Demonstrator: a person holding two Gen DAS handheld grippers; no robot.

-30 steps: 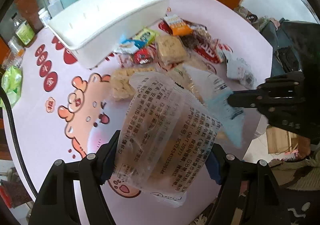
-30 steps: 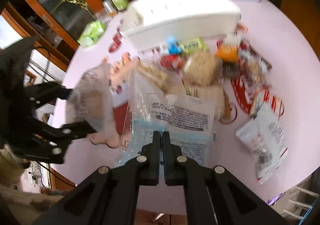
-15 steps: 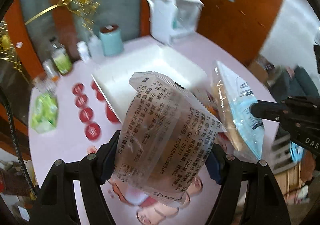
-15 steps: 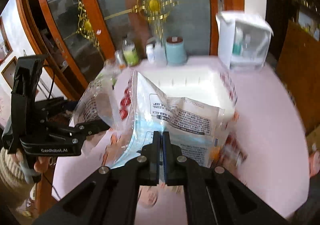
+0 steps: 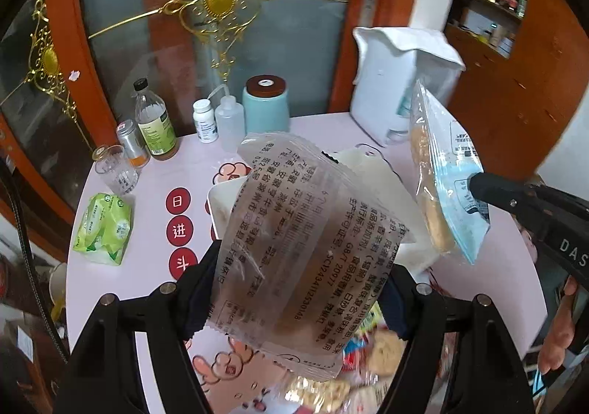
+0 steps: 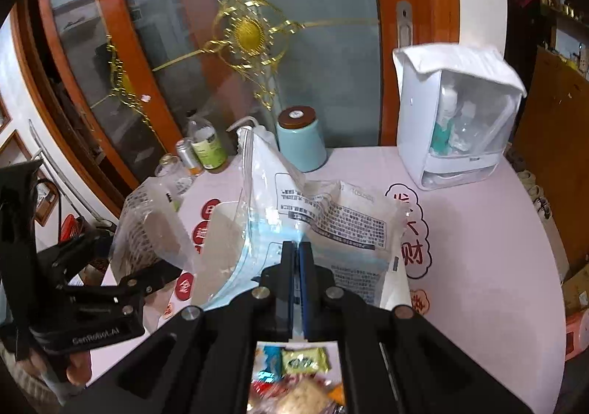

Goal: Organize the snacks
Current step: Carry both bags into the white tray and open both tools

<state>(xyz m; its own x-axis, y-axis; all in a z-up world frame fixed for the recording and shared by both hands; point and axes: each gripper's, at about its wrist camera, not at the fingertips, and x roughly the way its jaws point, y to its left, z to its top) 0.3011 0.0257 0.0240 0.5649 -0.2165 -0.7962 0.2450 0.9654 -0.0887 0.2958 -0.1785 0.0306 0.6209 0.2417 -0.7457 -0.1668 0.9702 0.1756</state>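
Note:
My left gripper (image 5: 294,288) is shut on a clear snack packet (image 5: 305,241) with black print, its pads pressing both sides. The packet hangs over the white bin (image 5: 221,207) and hides most of it. My right gripper (image 6: 297,248) is shut on the edge of a blue-and-clear biscuit packet (image 6: 342,226), also above the bin (image 6: 221,230). In the left wrist view that packet (image 5: 438,193) hangs to the right, pinched by the right gripper (image 5: 475,182). The right wrist view shows the left gripper (image 6: 147,277) at the left. Loose snacks (image 6: 298,369) lie below on the pink table.
At the table's far edge stand a teal canister (image 5: 265,104), a white organiser box (image 5: 390,82), bottles (image 5: 154,123) and a glass (image 5: 116,171). A green tissue pack (image 5: 105,226) lies at the left. A glass door with gold ornament stands behind.
Both grippers have risen from over the snack pile and moved toward the white bin, each still carrying its packet. The pile has dropped to the bottom of both views.

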